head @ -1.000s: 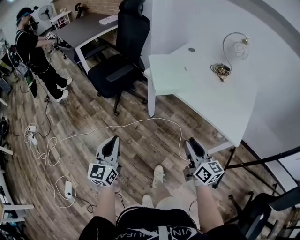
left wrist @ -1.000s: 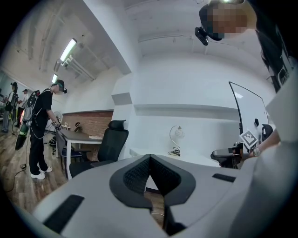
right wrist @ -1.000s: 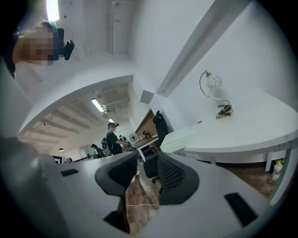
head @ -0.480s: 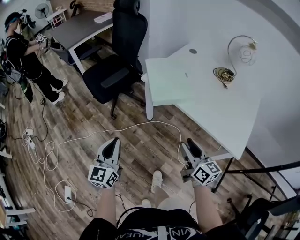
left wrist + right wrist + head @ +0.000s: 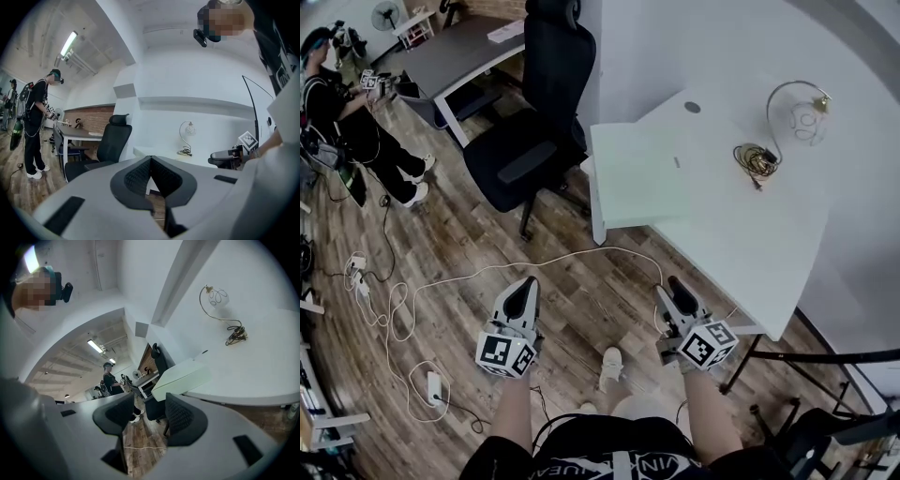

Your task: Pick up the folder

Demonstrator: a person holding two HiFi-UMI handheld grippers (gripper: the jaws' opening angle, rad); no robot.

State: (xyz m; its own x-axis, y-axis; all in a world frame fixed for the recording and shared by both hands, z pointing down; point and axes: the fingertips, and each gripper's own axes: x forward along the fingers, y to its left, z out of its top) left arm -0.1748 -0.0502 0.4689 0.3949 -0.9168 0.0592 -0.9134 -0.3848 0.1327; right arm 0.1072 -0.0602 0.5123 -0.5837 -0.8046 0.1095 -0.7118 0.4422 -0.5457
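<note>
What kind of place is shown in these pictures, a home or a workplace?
Most likely an office or shared workroom: a white desk with a pale folder and a lamp, a black swivel chair, and a second grey desk where another person stands.

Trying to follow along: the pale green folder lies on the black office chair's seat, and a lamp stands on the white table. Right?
No: the head view shows the pale green folder lying on the white table's corner, beside the black office chair, not on its seat. The lamp does stand on that table.
</note>
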